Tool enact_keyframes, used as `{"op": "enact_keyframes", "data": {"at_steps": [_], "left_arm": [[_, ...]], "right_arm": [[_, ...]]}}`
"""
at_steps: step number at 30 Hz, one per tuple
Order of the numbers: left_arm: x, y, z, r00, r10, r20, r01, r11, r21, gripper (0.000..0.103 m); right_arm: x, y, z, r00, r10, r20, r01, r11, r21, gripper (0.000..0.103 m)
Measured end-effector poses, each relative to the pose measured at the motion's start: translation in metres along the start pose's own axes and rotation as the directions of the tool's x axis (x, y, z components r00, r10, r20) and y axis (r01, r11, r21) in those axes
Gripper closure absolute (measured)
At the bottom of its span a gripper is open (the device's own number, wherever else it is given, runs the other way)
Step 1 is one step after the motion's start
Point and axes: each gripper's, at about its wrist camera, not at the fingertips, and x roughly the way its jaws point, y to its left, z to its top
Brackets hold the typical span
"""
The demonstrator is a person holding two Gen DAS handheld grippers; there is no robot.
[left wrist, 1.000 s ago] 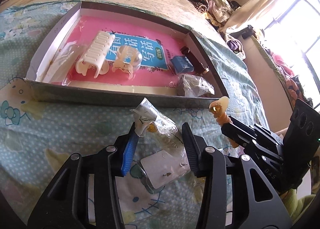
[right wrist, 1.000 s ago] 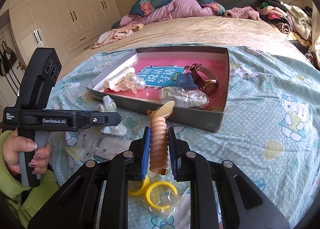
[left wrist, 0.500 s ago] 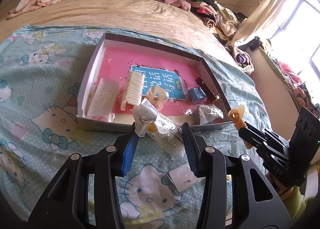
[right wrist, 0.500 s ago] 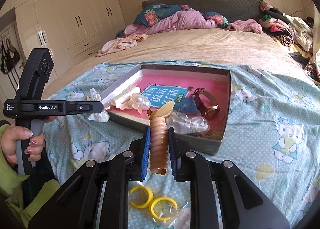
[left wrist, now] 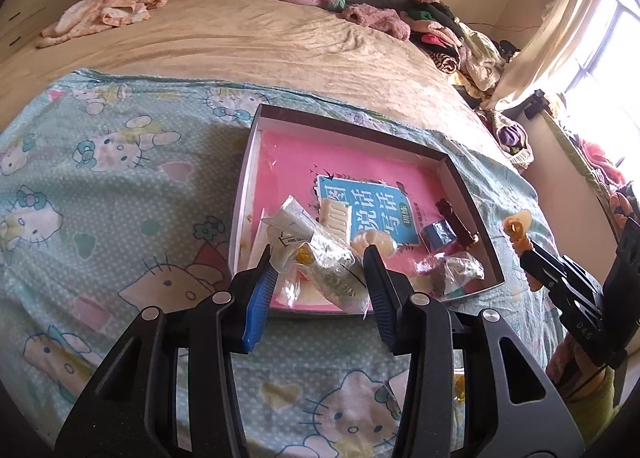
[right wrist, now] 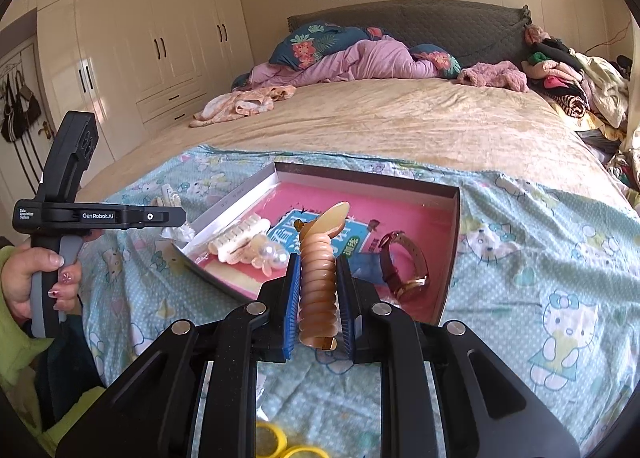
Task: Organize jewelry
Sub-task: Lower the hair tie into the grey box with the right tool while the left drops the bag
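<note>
My left gripper (left wrist: pixel 317 254) is shut on a clear plastic bag (left wrist: pixel 332 270) of small jewellery and holds it above the near edge of the grey box (left wrist: pixel 460 177) with a pink lining. My right gripper (right wrist: pixel 319 259) is shut on a ribbed tan hair clip (right wrist: pixel 318 290), upright between the pads, in front of the box (right wrist: pixel 452 242). Inside the box lie a white claw clip (right wrist: pixel 240 238), a pearl clip (right wrist: pixel 272 256), a brown watch (right wrist: pixel 404 270) and another clear bag (left wrist: pixel 452 270). Each gripper shows at the edge of the other's view.
The box rests on a Hello Kitty sheet (left wrist: pixel 100 185) spread over a beige bed. Yellow rings (right wrist: pixel 280 442) in a bag lie on the sheet below my right gripper. A pink duvet (right wrist: pixel 360 61) and a clothes pile (right wrist: pixel 572 85) sit at the far end; wardrobes (right wrist: pixel 160 49) stand at left.
Both grippers have risen and drawn back from the sheet with their loads still held. The box now looks smaller and farther. The white earring card has dropped out of the left wrist view.
</note>
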Motion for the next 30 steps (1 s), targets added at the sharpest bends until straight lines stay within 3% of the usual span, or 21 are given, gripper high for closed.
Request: {"op": "enact_keyframes", "data": {"at_steps": [15,30], "left_arm": [[0.030,0.003,0.026,0.998,0.034,-0.049,-0.032,0.999,0.029,0.067],[0.056,0.008,0.028,0.993,0.072,-0.089,-0.068,0.996,0.051,0.067]], "right_arm": [[0.021,-0.014,0.021,1.000,-0.028,-0.007,0.028,0.999,-0.022,0.086],[0.056,-0.020,0.021,0.997,-0.025,-0.070,0.024,1.000,-0.019,0.086]]}}
